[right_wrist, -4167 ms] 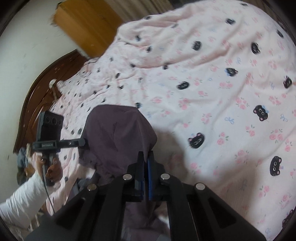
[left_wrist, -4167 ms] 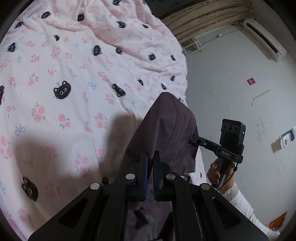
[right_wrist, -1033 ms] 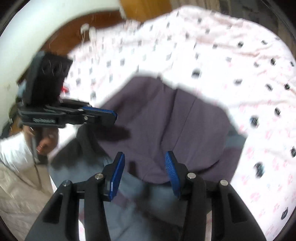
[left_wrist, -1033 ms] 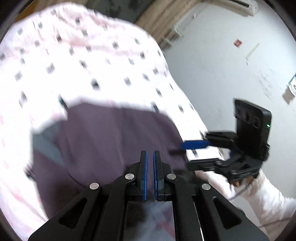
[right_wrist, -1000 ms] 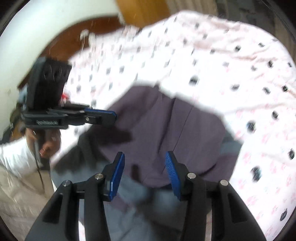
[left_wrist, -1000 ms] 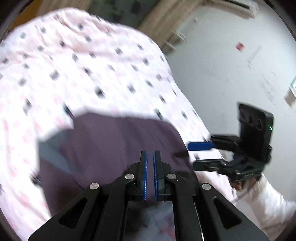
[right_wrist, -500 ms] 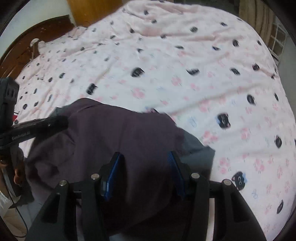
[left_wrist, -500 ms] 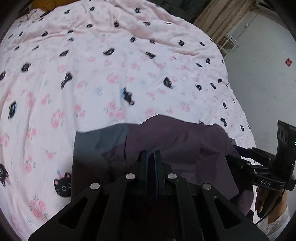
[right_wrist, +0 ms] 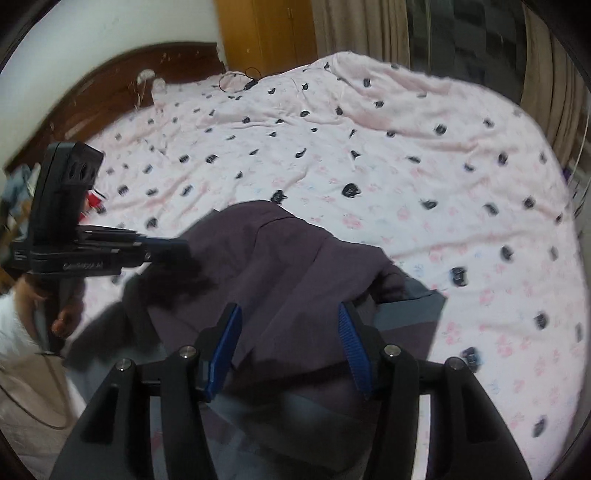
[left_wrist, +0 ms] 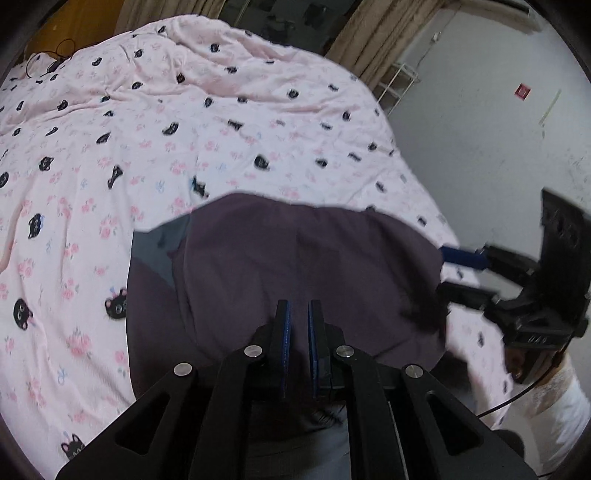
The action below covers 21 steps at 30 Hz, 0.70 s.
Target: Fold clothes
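Note:
A dark purple garment point(left_wrist: 295, 266) with grey panels lies in folded layers at the near edge of the bed; it also shows in the right wrist view point(right_wrist: 280, 273). My left gripper point(left_wrist: 297, 325) is over its near part, jaws almost together with a thin gap and no cloth seen between them. It also shows in the right wrist view point(right_wrist: 173, 247), at the garment's left edge. My right gripper point(right_wrist: 288, 328) is open and empty above the garment. It also shows in the left wrist view point(left_wrist: 454, 266), open at the garment's right edge.
The bed is covered by a pink sheet point(left_wrist: 147, 140) printed with cat faces and flowers. A wooden headboard point(right_wrist: 110, 85) and wardrobe point(right_wrist: 266, 33) stand behind. Curtains point(right_wrist: 461, 40) hang at the far side. A white wall point(left_wrist: 498, 129) is right of the bed.
Both grippers held the bunched garment up 4.2 s ago; it now lies spread on the bed. The right gripper has let go and opened wide. The left jaws have parted slightly.

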{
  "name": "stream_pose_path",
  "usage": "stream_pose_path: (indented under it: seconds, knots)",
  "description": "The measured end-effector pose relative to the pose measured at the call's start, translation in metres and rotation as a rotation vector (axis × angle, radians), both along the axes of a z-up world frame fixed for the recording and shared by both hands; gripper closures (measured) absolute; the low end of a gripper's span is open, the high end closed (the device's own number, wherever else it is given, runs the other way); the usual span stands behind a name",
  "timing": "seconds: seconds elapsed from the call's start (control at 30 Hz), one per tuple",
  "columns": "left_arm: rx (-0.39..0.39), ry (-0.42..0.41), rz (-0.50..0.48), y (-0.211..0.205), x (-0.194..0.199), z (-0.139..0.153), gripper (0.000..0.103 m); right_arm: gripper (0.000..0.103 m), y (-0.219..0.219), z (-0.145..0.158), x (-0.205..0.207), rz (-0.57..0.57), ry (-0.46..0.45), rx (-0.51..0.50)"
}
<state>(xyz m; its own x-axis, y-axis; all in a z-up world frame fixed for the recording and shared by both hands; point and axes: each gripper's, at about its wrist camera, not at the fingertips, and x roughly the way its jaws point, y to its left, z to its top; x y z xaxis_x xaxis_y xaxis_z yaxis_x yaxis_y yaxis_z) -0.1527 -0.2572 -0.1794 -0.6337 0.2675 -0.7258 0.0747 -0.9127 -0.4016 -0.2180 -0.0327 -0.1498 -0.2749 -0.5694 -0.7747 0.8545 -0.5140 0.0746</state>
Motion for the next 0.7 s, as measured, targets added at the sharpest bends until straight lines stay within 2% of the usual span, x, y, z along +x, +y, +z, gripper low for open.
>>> stream_pose_path:
  seconds: [0.1, 0.2, 0.27, 0.4, 0.5, 0.57, 0.63, 0.7]
  knots:
    - [0.07, -0.069, 0.008, 0.001, -0.002, -0.02, 0.097, 0.047, 0.001, -0.007, -0.007, -0.073, 0.017, 0.048]
    - [0.095, -0.082, 0.008, 0.007, -0.004, -0.028, 0.096, 0.047, 0.002, -0.018, -0.025, -0.154, 0.005, 0.102]
    - [0.098, -0.08, 0.005, 0.012, -0.006, -0.028, 0.096, 0.047, 0.002, -0.026, -0.039, -0.188, -0.022, 0.122]
    - [0.078, -0.086, -0.003, 0.017, -0.008, -0.034, 0.094, 0.046, -0.004, -0.047, -0.056, -0.246, 0.024, 0.239]
    - [0.09, -0.103, -0.003, 0.014, -0.006, -0.042, 0.094, 0.042, -0.004, -0.066, -0.063, -0.263, 0.033, 0.313]
    - [0.109, -0.105, 0.005, 0.011, -0.005, -0.043, 0.094, 0.042, -0.002, -0.069, -0.062, -0.255, 0.024, 0.3]
    - [0.13, -0.076, 0.008, 0.008, -0.001, -0.034, 0.094, 0.042, 0.003, -0.059, -0.057, -0.244, 0.024, 0.244]
    - [0.144, -0.042, 0.008, 0.006, 0.002, -0.024, 0.094, 0.041, 0.011, -0.038, -0.048, -0.206, 0.005, 0.132]
